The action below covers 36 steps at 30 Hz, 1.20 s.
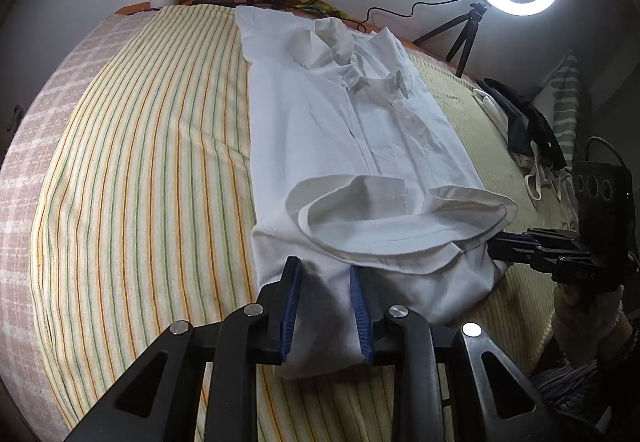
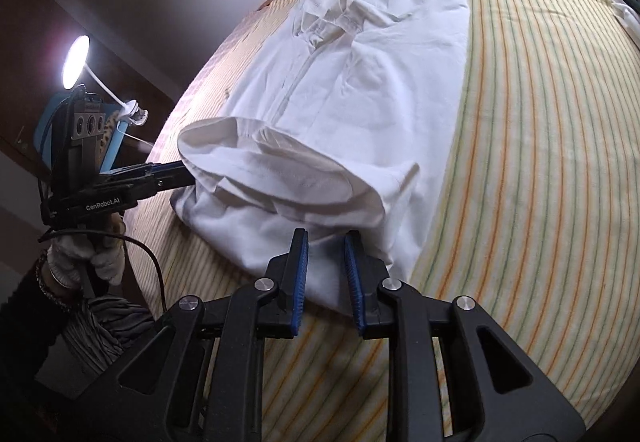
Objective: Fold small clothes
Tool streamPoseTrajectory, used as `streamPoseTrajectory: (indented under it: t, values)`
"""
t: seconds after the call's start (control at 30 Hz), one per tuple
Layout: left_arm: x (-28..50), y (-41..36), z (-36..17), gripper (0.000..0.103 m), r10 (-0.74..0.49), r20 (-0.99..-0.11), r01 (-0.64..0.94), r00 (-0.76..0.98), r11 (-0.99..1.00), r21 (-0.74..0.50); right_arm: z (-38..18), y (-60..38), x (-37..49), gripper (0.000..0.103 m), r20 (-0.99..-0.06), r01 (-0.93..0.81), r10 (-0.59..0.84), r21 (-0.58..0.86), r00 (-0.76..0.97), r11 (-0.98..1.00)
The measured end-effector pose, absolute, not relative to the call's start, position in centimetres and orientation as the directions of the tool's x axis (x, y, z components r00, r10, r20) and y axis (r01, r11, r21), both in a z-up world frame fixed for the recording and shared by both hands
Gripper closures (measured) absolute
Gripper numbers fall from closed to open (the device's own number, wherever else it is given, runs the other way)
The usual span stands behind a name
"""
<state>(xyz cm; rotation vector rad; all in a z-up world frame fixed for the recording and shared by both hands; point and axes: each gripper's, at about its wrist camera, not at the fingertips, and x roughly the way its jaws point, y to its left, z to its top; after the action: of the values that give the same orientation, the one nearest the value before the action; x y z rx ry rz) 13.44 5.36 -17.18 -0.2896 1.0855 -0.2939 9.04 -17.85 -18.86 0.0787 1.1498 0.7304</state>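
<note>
The white polo shirt (image 1: 344, 146) lies lengthwise on the striped bench (image 1: 140, 162), hem at the near edge. Left tongs (image 1: 326, 306) and right tongs (image 2: 326, 266) are both released, straddling the hem corners, probably setting up the next fold.

A white collared cotton shirt (image 2: 372, 90) lies on the yellow striped cloth (image 2: 520, 170), hem rolled back. At six o'clock, the right gripper's (image 2: 326, 242) blue-padded jaws stand parted over its near edge; at nine o'clock, the left gripper (image 2: 176, 176) meets the fold.

A bed or table covered by a cream cloth with orange and green stripes (image 1: 140, 146) carries a white collared cotton shirt (image 1: 320, 130), lying lengthwise, collar far. A dark heap of clothes (image 1: 524, 130) lies at the right edge.
</note>
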Motion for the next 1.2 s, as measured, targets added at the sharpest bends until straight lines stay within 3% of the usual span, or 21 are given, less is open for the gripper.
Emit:
streamPoseTrajectory:
  t: [0.3, 0.43, 0.57, 0.77, 0.9, 0.93, 0.97, 1.0, 1.2]
  values:
    - [16.1, 7.8, -15.7, 0.076, -0.304, -0.783, 0.013, 0.543, 0.935, -0.354, -17.4, -20.9, 12.9, 0.081, -0.768, -0.314, 0.507, 0.407, 0.392, 0.858]
    - [15.9, 8.9, -15.8, 0.07, -0.317, -0.775, 0.014, 0.546, 0.929, -0.37, -16.8, -22.2, 13.2, 0.072, -0.742, -0.313, 0.539, 0.442, 0.398, 0.841]
    - [16.0, 8.6, -17.2, 0.07, -0.328, -0.792, 0.013, 0.515, 0.927, -0.376, -17.3, -22.0, 13.5, 0.072, -0.74, -0.323, 0.56, 0.462, 0.374, 0.826]
    - [16.3, 7.3, -17.6, 0.074, -0.313, -0.803, 0.047, 0.507, 0.941, -0.337, -18.1, -20.4, 13.5, 0.072, -0.766, -0.358, 0.514, 0.389, 0.387, 0.849]
    - [16.8, 6.9, -17.8, 0.084, -0.303, -0.808, 0.055, 0.505, 0.946, -0.32, -18.2, -19.8, 13.6, 0.072, -0.768, -0.387, 0.505, 0.36, 0.393, 0.849]
    - [16.8, 6.8, -17.8, 0.089, -0.302, -0.809, 0.058, 0.505, 0.946, -0.318, -18.2, -19.7, 13.6, 0.075, -0.771, -0.392, 0.503, 0.354, 0.392, 0.849]
    - [16.9, 6.8, -17.8, 0.091, -0.3, -0.807, 0.058, 0.509, 0.947, -0.315, -18.3, -19.6, 13.7, 0.088, -0.773, -0.395, 0.5, 0.35, 0.39, 0.849]
    - [16.9, 6.8, -17.7, 0.096, -0.297, -0.805, 0.056, 0.514, 0.948, -0.314, -18.4, -19.5, 13.7, 0.094, -0.779, -0.394, 0.492, 0.342, 0.389, 0.853]
    - [17.1, 7.2, -17.4, 0.098, -0.3, -0.79, 0.045, 0.535, 0.944, -0.328, -17.5, -20.9, 13.6, 0.099, -0.757, -0.352, 0.501, 0.373, 0.42, 0.858]
